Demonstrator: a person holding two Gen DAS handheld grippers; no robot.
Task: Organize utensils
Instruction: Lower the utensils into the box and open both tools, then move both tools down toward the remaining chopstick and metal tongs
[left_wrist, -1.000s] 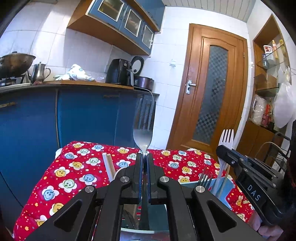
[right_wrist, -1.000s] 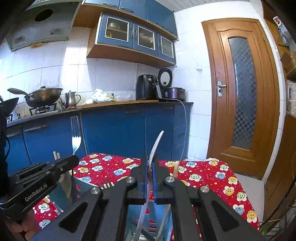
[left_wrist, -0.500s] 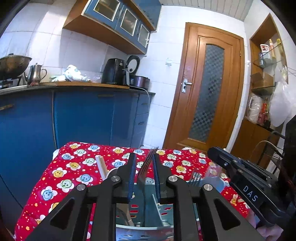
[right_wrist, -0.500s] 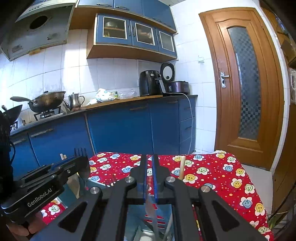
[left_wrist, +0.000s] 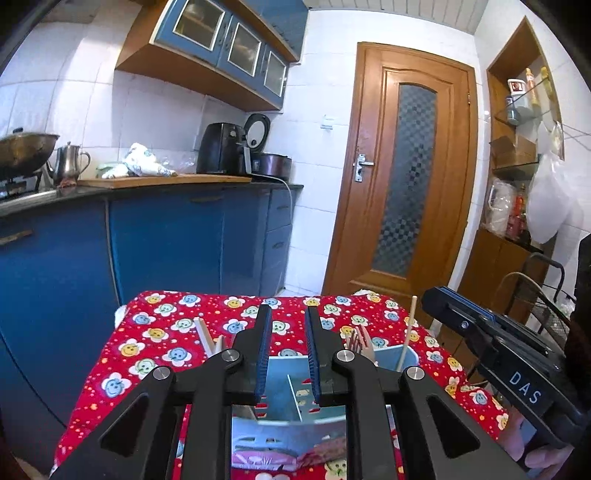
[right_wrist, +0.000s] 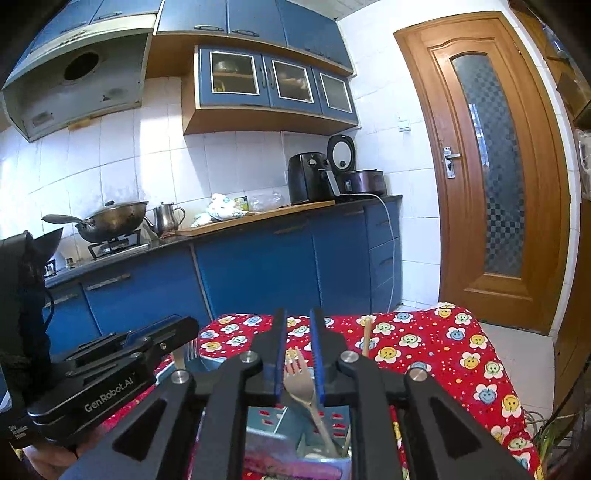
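Note:
A light blue divided utensil holder (left_wrist: 288, 391) stands on the red flower-print tablecloth (left_wrist: 162, 336), just below both grippers. My left gripper (left_wrist: 287, 314) is open and empty above it. My right gripper (right_wrist: 297, 317) is open and empty; a fork (right_wrist: 301, 384) stands in the holder (right_wrist: 273, 421) between its fingers, tines up. Another fork (right_wrist: 190, 350) shows behind the left gripper body. Fork tines (left_wrist: 360, 341), a thin wooden stick (left_wrist: 408, 332) and chopsticks (left_wrist: 207, 338) stick up from the holder.
Blue kitchen cabinets (left_wrist: 166, 243) with a counter holding an air fryer (left_wrist: 221, 153), kettle (right_wrist: 168, 218) and wok (right_wrist: 110, 219) lie beyond the table. A wooden door (left_wrist: 402, 173) is at the right. The right gripper body (left_wrist: 509, 373) is close on my right.
Both grippers held a fork upright, lowered it into the holder and opened. The forks now stand in the holder, free of the fingers.

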